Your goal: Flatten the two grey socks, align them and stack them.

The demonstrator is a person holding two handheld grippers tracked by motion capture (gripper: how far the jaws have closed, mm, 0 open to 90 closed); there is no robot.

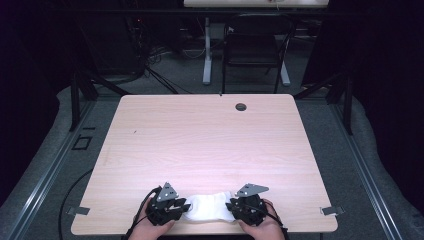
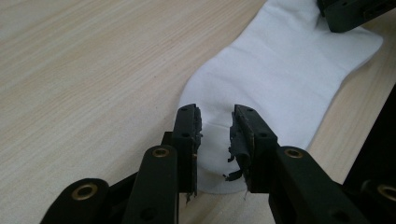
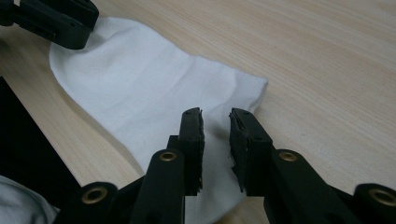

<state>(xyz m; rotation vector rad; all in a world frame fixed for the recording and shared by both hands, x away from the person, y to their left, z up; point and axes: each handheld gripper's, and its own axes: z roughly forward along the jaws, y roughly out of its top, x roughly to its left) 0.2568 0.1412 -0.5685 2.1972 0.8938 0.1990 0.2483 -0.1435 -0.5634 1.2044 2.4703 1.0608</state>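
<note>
In the high view the left gripper (image 1: 184, 206) and right gripper (image 1: 231, 205) cover both ends of the white sock (image 1: 207, 209), so only its middle shows there; the hands (image 1: 150, 227) are cut off by the bottom edge, and the room behind the table (image 1: 200, 135) is too dark to read. The sock lies flat at the near edge of the table, long axis running left to right along that edge, between the two grippers. In the left gripper view the jaws stand apart over the rounded end of the sock (image 2: 280, 79), cloth showing in the gap and nothing clamped. In the right gripper view the jaws are likewise apart above the straight-cut end (image 3: 140, 88); whether the tips touch the cloth is hard to tell.
</note>
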